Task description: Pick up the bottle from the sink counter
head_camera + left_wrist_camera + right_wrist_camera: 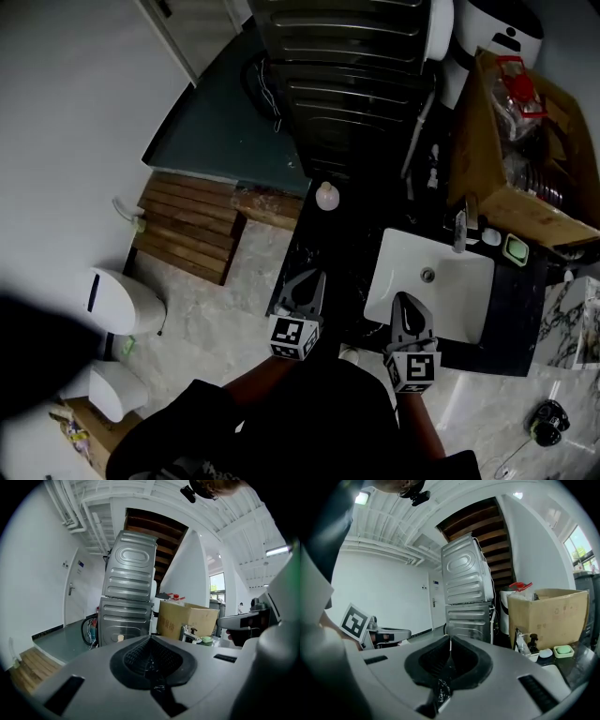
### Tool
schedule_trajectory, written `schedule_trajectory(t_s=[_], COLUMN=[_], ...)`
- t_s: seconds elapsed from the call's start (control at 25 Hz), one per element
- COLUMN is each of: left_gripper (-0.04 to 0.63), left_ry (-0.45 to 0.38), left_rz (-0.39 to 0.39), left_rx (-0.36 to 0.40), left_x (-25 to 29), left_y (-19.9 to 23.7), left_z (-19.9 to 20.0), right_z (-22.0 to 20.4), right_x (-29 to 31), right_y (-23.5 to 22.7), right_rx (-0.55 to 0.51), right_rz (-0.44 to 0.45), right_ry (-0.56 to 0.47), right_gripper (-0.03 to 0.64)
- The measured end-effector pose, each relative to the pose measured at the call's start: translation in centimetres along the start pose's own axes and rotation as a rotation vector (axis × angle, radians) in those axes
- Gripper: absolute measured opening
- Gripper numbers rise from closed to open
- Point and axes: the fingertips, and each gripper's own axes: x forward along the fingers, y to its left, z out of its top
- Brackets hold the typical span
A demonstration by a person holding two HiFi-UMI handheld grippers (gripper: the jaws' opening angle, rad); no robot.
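A small pale pink bottle [326, 196] stands upright at the far left end of the black sink counter [328, 253]. It shows small and distant in the left gripper view [120, 638]. My left gripper [317, 277] hovers over the counter's near left part, well short of the bottle. Its jaws [151, 637] are shut with nothing between them. My right gripper [402, 298] hangs over the near edge of the white sink basin [464, 291]. It is shut and empty as well [450, 639].
A faucet [460, 225], a green soap dish [516, 249] and a small dispenser [533, 644] sit behind the basin. An open cardboard box [525, 159] stands at the back right. Stacked grey appliances [347, 75] rise behind the counter. A toilet [122, 300] and wooden slats [187, 225] lie left.
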Motion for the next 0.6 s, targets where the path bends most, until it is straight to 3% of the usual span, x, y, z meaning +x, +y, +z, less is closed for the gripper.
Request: schedule_trajectory(t_s=[0.36,0.6], left_gripper=[0.015,0.015], left_ry=[-0.006,0.025], left_rz=[0.026,0.015], left_rx=[-0.029,-0.031], left_x=[6.0,10.0], left_y=[5.4,8.0], left_z=[0.1,-0.5], right_z=[0.3,0.7], right_x=[8.7,13.1], right_y=[0.5,-0.3], right_rx=[0.036,-0.051], right_rz=[0.064,0.028], right_ry=[0.046,0.046], right_gripper=[0.038,0.038])
